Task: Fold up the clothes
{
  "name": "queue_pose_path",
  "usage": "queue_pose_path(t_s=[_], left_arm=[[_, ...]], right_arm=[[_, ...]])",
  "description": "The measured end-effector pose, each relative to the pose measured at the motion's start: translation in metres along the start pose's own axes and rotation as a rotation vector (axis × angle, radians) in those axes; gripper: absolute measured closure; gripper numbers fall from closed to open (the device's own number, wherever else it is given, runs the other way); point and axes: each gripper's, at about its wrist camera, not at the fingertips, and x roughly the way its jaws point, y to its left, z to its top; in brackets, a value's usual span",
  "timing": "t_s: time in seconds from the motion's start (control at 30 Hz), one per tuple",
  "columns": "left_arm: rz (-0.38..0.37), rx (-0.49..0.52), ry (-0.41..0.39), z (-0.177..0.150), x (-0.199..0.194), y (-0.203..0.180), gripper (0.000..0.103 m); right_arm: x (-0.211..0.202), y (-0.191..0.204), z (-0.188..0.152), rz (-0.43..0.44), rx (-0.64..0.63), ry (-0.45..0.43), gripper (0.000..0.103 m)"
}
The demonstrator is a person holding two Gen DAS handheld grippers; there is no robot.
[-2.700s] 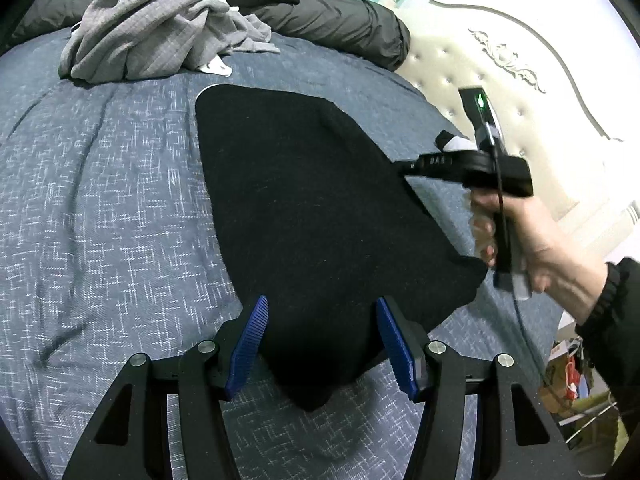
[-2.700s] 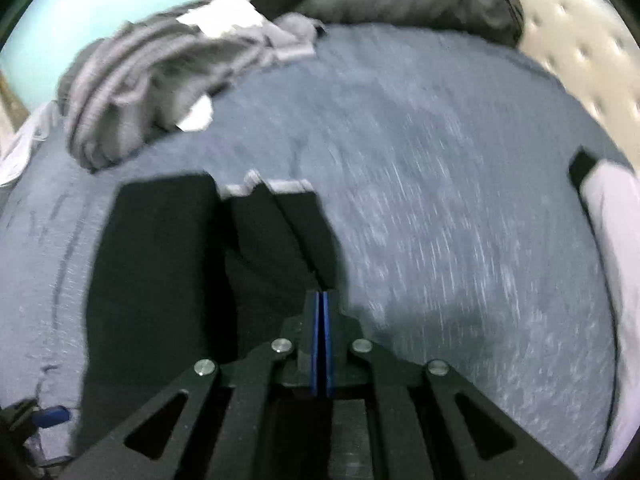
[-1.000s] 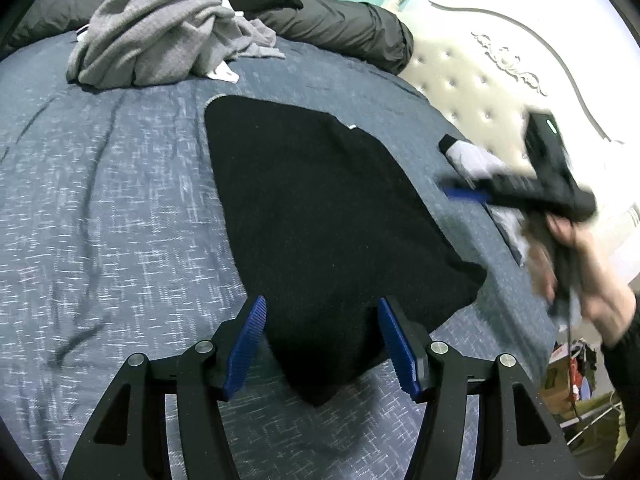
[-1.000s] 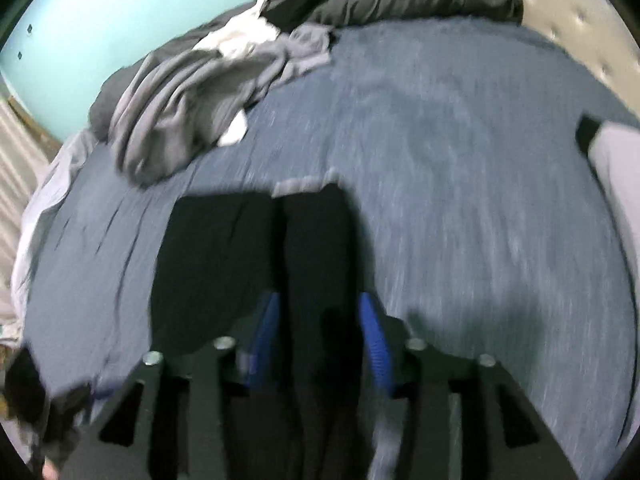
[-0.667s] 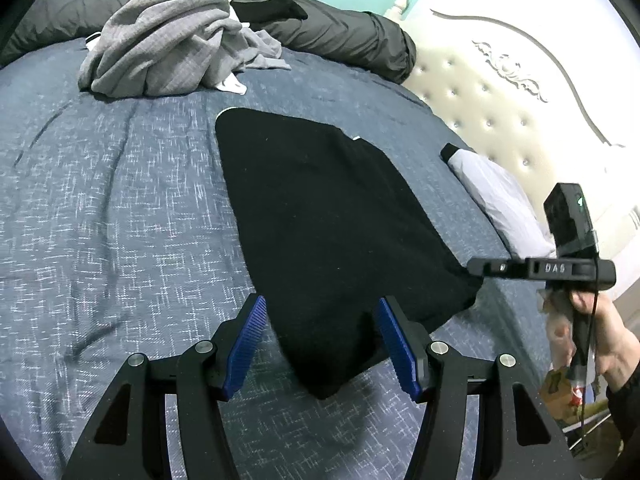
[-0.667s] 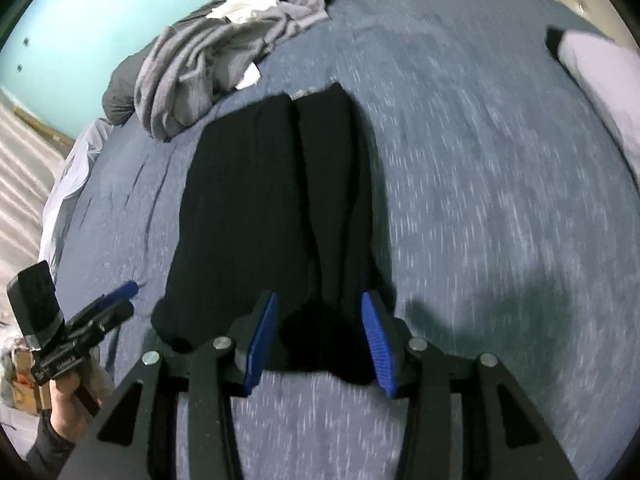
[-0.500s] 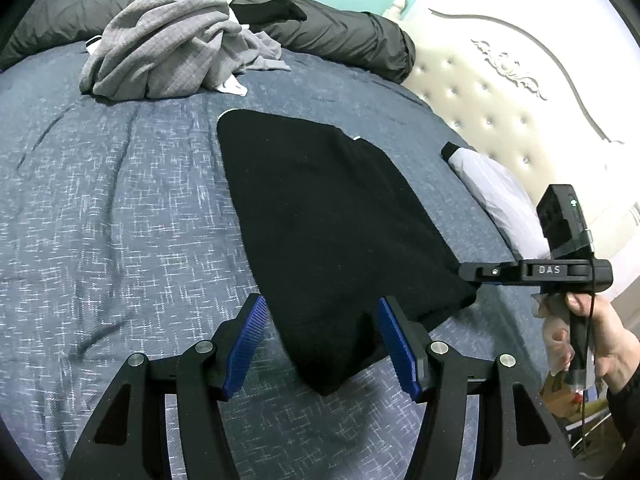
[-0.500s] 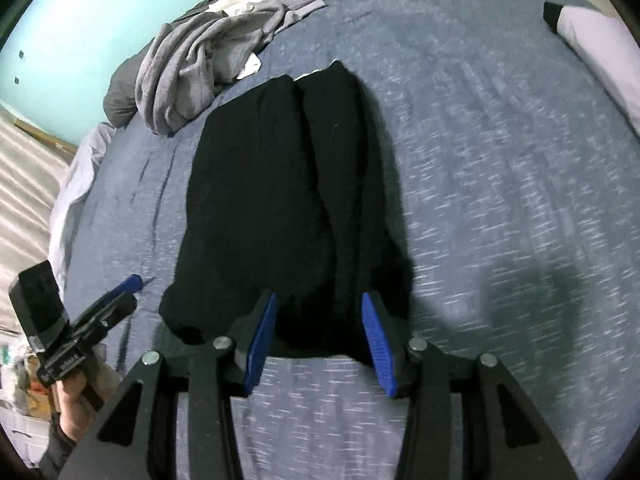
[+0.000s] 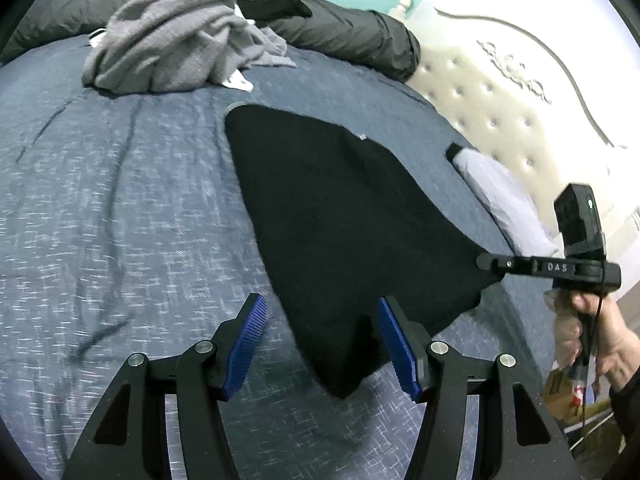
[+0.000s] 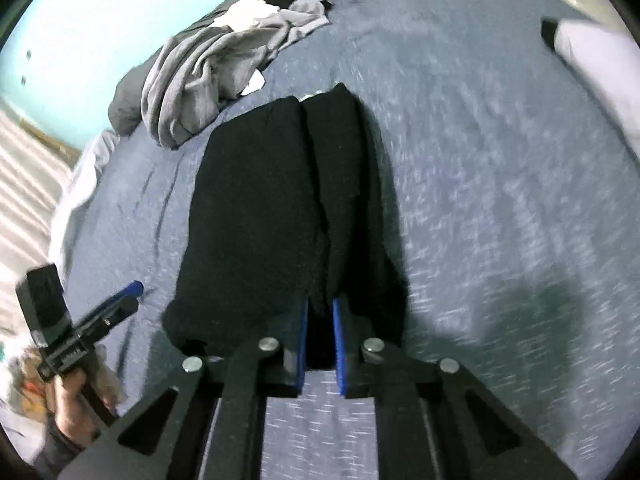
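Observation:
A black garment [image 9: 340,220] lies flat on the blue-grey bedspread [image 9: 120,200], folded lengthwise into a long strip. In the right wrist view the same garment [image 10: 272,200] runs away from me with a seam down its middle. My right gripper [image 10: 320,312] sits at its near hem; its jaws are closing, with a fold of the black cloth pinched between the blue pads. From the left wrist view, the right gripper [image 9: 486,260] tip touches the garment's right corner. My left gripper [image 9: 320,344] hangs open over the near left corner, touching nothing.
A heap of grey clothes [image 9: 176,40] lies at the far side of the bed, against a dark rolled duvet [image 9: 352,36]. A white pillow [image 9: 500,196] rests by the cream tufted headboard [image 9: 500,96]. A hand [image 10: 72,396] holds the left gripper's handle.
The right gripper has settled at the garment's near hem, and its jaws have narrowed from wide apart onto the black cloth. The left gripper has stayed where it was, open.

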Motion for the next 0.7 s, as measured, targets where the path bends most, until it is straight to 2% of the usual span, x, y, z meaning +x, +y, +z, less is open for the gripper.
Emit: queue_pose_path(t_s=[0.17,0.37,0.47,0.53,0.6,0.7], left_arm=[[0.01,0.036,0.056,-0.009,0.022,-0.008,0.04],[0.028,0.062,0.082,-0.015,0.033,-0.011,0.04],[0.038,0.066,0.083,-0.015,0.033,-0.01,0.04],[0.046,0.072,0.083,-0.017,0.034,-0.012,0.04],[0.053,0.078,0.084,-0.017,0.034,-0.013,0.04],[0.055,0.076,0.087,-0.016,0.034,-0.013,0.04]], right_arm=[[0.01,-0.016,-0.006,-0.047,0.02,0.015,0.094],[0.023,-0.033,-0.016,-0.049,0.046,0.024,0.093],[0.015,-0.026,-0.012,-0.07,0.02,0.01,0.091],[0.006,-0.02,-0.008,-0.09,0.005,-0.007,0.085],[-0.003,-0.014,-0.004,-0.11,-0.01,-0.024,0.085],[-0.015,0.008,0.004,-0.092,-0.059,-0.072,0.085]])
